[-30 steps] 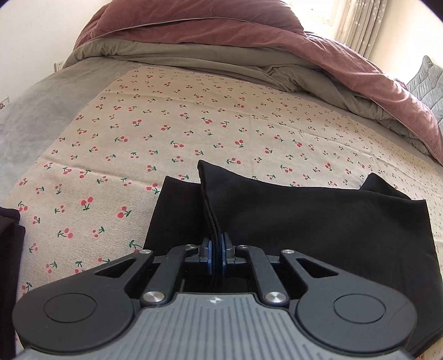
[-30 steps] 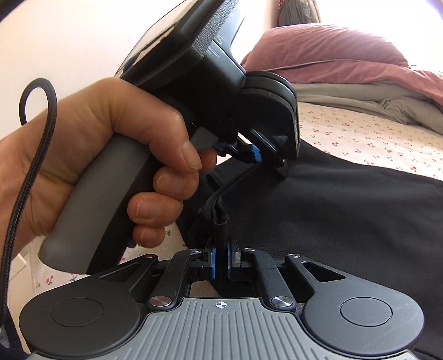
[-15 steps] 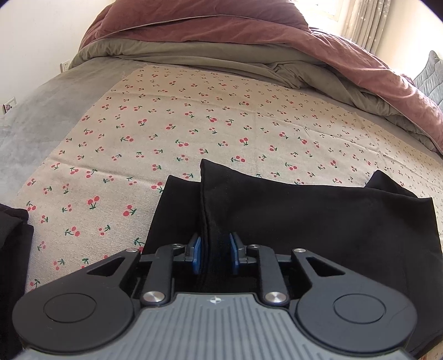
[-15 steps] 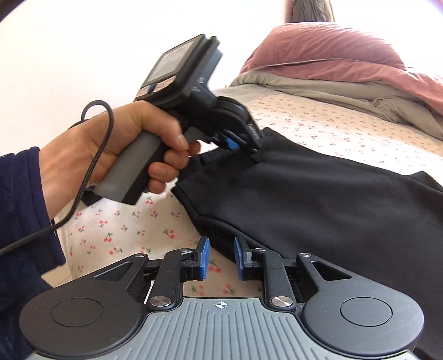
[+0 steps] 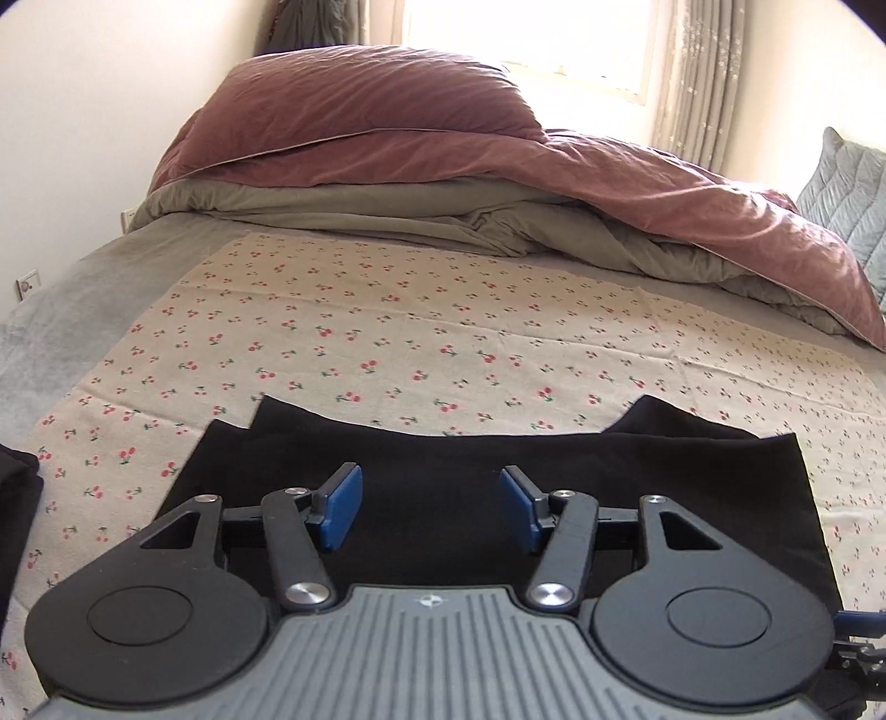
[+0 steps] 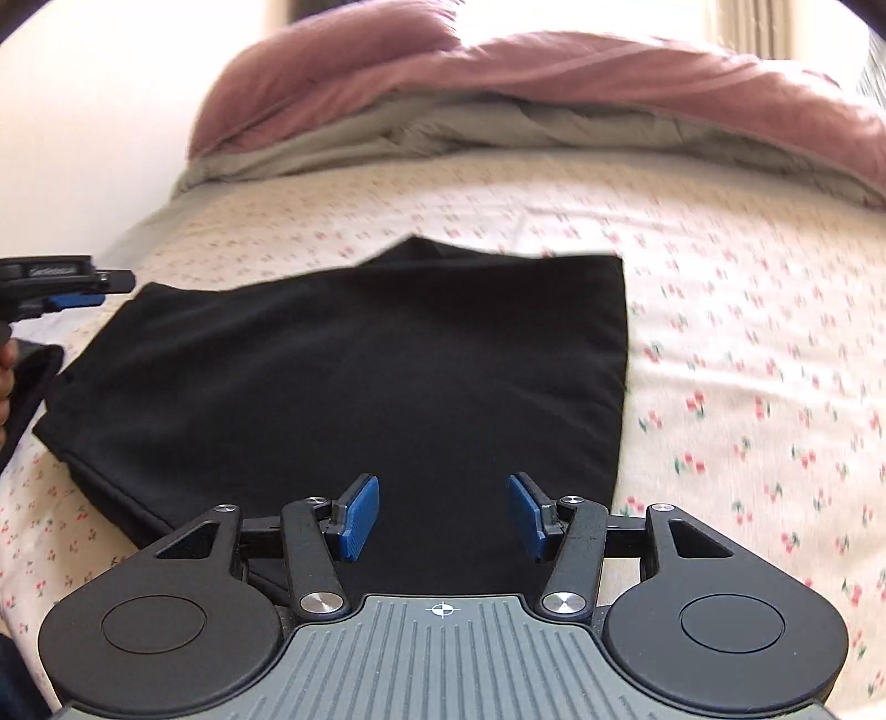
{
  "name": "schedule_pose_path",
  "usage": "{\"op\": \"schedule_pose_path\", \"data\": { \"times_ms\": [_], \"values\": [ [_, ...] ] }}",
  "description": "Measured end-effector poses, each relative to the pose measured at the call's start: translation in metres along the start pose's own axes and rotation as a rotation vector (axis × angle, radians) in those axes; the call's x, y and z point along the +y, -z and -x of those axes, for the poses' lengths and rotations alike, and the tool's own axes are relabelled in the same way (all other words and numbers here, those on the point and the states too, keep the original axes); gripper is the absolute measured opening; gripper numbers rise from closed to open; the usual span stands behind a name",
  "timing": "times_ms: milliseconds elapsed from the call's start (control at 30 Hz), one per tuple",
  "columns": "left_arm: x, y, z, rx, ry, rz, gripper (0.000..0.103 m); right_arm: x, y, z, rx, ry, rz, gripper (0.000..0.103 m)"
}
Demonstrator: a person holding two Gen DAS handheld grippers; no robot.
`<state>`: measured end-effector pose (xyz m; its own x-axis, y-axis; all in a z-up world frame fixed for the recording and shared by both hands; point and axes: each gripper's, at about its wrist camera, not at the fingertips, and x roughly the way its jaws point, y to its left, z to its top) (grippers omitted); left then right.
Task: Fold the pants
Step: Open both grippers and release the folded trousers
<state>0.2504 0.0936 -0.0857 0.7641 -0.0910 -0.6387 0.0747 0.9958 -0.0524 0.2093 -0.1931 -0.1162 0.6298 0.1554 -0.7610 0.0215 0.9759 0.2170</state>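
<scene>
The bed is spread with a cream cherry-print sheet (image 5: 443, 332), and that sheet is the thing to steer by. On its near part lie the black pants (image 5: 498, 476), folded down to a flat, roughly rectangular packet with smooth top layers; two corners of a lower layer peek out along its far edge, and a hemmed edge shows on its left side in the right wrist view. Above the packet hang the left tongs (image 5: 431, 512), jaws opening, blue pads apart with nothing pinched between them. The right tongs (image 6: 443, 518) hang over the packet's near edge, opening likewise and gripping nothing (that view is blurred). A second dark garment (image 5: 16, 487) lies at the sheet's left border. Beyond the sheet's far edge a grey-green blanket (image 5: 387, 210) is bunched under a dusty-rose duvet (image 5: 360, 122). Behind that are a pale wall, a bright window (image 5: 526, 39) and a patterned curtain (image 5: 698, 77).
</scene>
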Motion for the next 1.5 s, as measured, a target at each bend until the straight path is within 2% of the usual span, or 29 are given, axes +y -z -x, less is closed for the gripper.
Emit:
{"op": "schedule_pose_path", "data": {
  "times_ms": [133,167,233,300,367,467,733,900,1233,1367,1500],
  "values": [
    [-0.062,0.024,-0.008,0.022,0.040,-0.149,0.065,-0.001,-0.003,0.007,-0.054,-0.009,0.014,0.049],
    [-0.073,0.028,-0.009,0.029,0.053,-0.170,0.065,0.000,-0.005,0.007,-0.063,-0.007,0.017,0.043],
    [-0.088,0.035,-0.014,0.055,0.078,-0.193,0.065,0.000,-0.005,0.002,-0.038,0.009,0.032,0.031],
    [-0.097,0.042,-0.020,0.089,0.098,-0.204,0.065,-0.002,-0.005,-0.010,0.019,0.034,0.027,0.027],
    [-0.100,0.048,-0.027,0.126,0.088,-0.207,0.065,-0.007,-0.001,-0.019,0.070,0.050,0.017,0.022],
    [-0.100,0.058,-0.038,0.186,0.047,-0.223,0.066,-0.007,0.003,-0.017,0.072,0.051,0.040,0.021],
    [-0.102,0.061,-0.034,0.180,0.037,-0.216,0.068,-0.006,0.017,-0.004,0.105,0.036,0.098,0.021],
    [-0.113,0.060,-0.026,0.167,0.056,-0.204,0.068,-0.010,0.023,0.004,0.133,0.016,0.104,0.021],
    [-0.154,0.063,-0.023,0.162,0.136,-0.258,0.068,-0.016,0.033,0.016,0.152,-0.021,0.096,0.021],
    [-0.167,0.057,-0.022,0.128,0.121,-0.278,0.068,-0.022,0.033,0.018,0.163,-0.045,0.071,0.021],
    [-0.169,0.049,-0.026,0.119,0.122,-0.252,0.068,-0.022,0.034,0.020,0.167,-0.052,0.074,0.021]
  ]
}}
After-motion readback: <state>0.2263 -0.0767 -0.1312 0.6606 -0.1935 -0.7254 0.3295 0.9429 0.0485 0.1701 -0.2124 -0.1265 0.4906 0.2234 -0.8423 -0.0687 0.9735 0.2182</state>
